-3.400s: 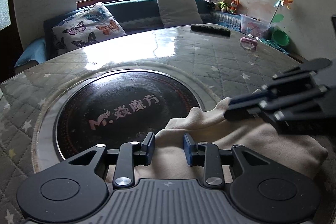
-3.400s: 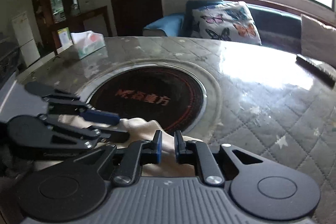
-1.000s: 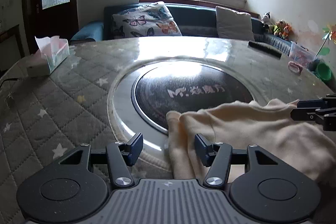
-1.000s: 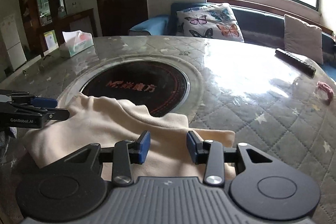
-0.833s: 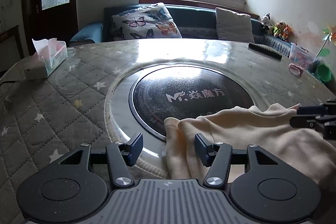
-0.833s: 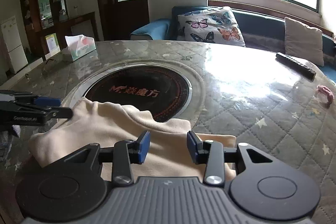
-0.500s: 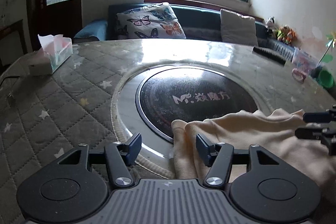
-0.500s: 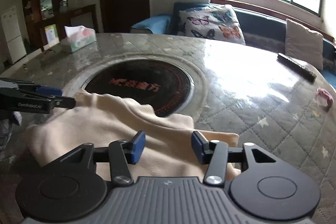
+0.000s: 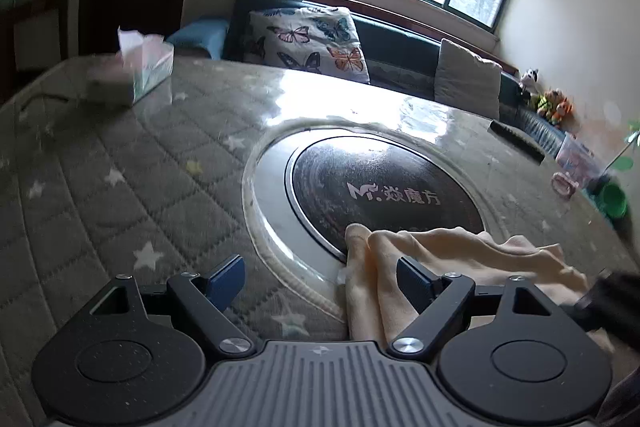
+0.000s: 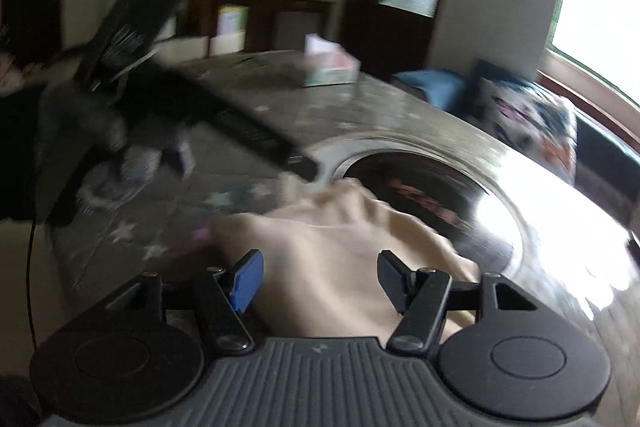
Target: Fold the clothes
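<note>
Left wrist view, left to right: tissue box (image 9: 138, 73) far ahead-left on the quilted table (image 9: 100, 187), blurred. Left gripper (image 9: 320, 281) wide open, nothing between its fingers; left finger over bare quilt, right finger (image 9: 416, 285) over the cloth edge. Round dark plate (image 9: 384, 187) with white lettering dead ahead. Cream cloth (image 9: 440, 259) lies just ahead and to the right of the gripper, bunched in soft rolls, its far-left corner lapping onto the plate rim, rest running right toward the table edge. Remote (image 9: 516, 141) far ahead-right. Dark blur at the right edge, cannot tell what it is

Right wrist view, heavy motion blur: left gripper (image 10: 296, 163) seen from the side ahead-left, tips at the cloth's far corner; contact unclear. Right gripper (image 10: 320, 281) open wide, empty, cloth (image 10: 340, 239) directly under and ahead between its fingers, a flattish cream heap with a raised fold in the middle. Plate (image 10: 432, 195) ahead-right, partly covered by cloth
</note>
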The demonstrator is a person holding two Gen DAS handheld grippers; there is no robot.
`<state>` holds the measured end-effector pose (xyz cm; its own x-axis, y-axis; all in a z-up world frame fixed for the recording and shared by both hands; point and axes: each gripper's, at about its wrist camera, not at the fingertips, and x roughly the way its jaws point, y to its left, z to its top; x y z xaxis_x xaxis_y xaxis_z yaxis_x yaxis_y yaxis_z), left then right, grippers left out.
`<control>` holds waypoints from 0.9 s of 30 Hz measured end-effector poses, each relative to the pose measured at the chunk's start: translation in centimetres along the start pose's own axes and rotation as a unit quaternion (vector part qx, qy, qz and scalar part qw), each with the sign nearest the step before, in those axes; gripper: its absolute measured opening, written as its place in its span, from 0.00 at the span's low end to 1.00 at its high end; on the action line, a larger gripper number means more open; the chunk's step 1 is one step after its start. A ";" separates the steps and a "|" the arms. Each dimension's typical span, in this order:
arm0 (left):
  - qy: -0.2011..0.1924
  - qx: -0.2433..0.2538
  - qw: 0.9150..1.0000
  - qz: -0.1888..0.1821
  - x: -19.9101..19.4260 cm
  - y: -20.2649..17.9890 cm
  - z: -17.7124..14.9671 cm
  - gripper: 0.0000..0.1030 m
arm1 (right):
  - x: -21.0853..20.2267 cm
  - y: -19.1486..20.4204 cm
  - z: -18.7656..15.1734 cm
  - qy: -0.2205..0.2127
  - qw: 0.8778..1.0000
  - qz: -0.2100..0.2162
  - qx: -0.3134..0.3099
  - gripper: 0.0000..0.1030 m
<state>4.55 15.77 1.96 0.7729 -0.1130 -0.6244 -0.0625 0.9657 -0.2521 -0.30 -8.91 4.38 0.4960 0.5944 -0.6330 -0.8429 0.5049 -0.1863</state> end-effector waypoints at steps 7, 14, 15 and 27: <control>0.019 -0.031 0.999 -0.030 0.1 0.4 -0.7 0.82 | 2.9 3.0 0.3 0.023 0.999 0.002 -0.049 0.56; 0.049 -0.074 0.994 -0.064 1.1 -0.1 -0.9 0.82 | 2.3 2.6 0.4 0.017 0.999 -0.019 -0.028 0.15; 0.052 -0.085 0.993 -0.071 1.2 -0.1 -0.8 0.82 | 2.0 2.3 0.5 0.012 1.000 -0.019 -0.019 0.11; 0.109 -0.225 0.959 -0.137 2.7 0.6 -0.4 0.78 | -1.4 0.3 0.2 -0.029 0.999 -0.012 0.034 0.08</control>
<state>6.31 15.90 -0.15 0.6527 -0.4416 -0.6157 -0.1793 0.6995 -0.6917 -1.23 -9.46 5.40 0.5295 0.6154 -0.5839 -0.8148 0.5605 -0.1482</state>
